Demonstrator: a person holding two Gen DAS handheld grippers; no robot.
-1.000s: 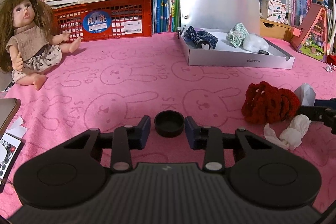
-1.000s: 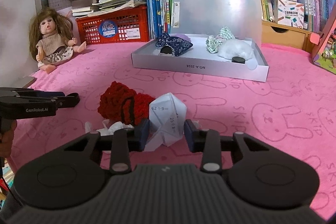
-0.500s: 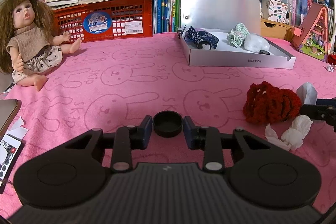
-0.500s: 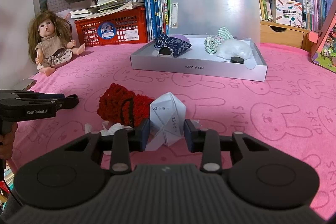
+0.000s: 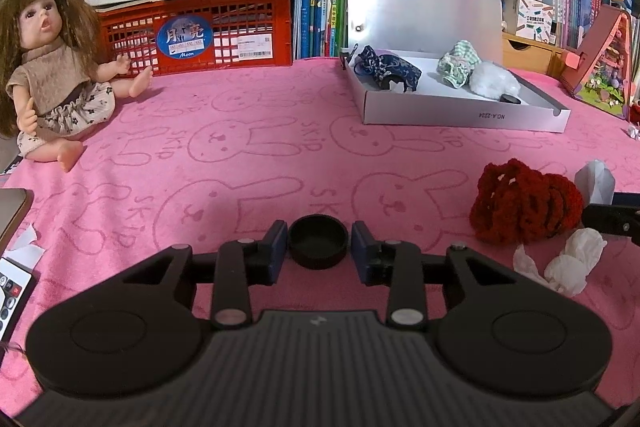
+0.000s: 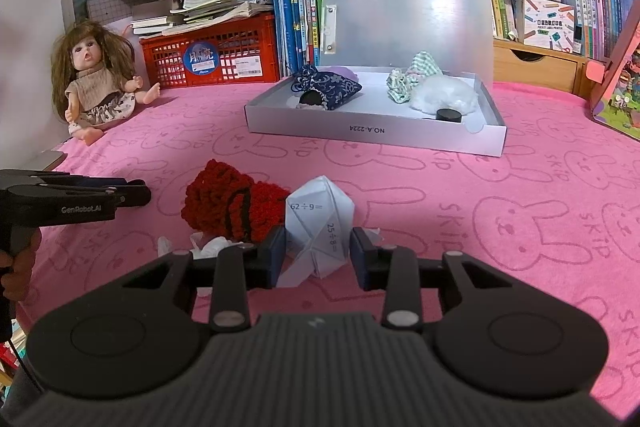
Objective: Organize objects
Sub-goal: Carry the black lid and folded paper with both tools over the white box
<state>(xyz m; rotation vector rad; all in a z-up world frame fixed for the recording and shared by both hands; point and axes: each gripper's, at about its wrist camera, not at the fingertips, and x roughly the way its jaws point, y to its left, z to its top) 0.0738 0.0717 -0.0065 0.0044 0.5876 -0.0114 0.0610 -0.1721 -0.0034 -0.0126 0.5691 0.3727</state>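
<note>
Black cap [image 5: 318,242]: sits on the pink cloth [image 5: 248,187], open side up, directly between the pads of the left gripper [image 5: 319,245].
- Change: the left jaws have just been opening. Cap is between them; a sliver of pink shows at its 3 o'clock edge, so the pinch looks slack, opening narrow.
- Reading: grasp not secure. Likely needs re-closing before any lift toward the box.
- Look: round, shallow, matte black, rigid rim, no visible damage.

Folded paper [image 6: 320,219]: white, faceted, printed sums. The right gripper [image 6: 318,255] holds it, pads pressed on both flanks, low over the cloth.

Outward, left wrist view:
- red crochet piece [image 5: 524,207] at 3 o'clock from the cap, apart from it;
- crumpled tissue [image 5: 568,263] just below the crochet;
- grey box [image 5: 460,115] at 1 o'clock, lid up, already holding a blue pouch [image 5: 390,71], a checked cloth [image 5: 458,65], a white puff [image 5: 492,83] and a second small black disc [image 6: 447,115];
- doll [image 5: 52,67] at 10 o'clock, clear of the work.

Judgement: sorting partly done; cap, paper, crochet and tissue remain outside the box.
</note>
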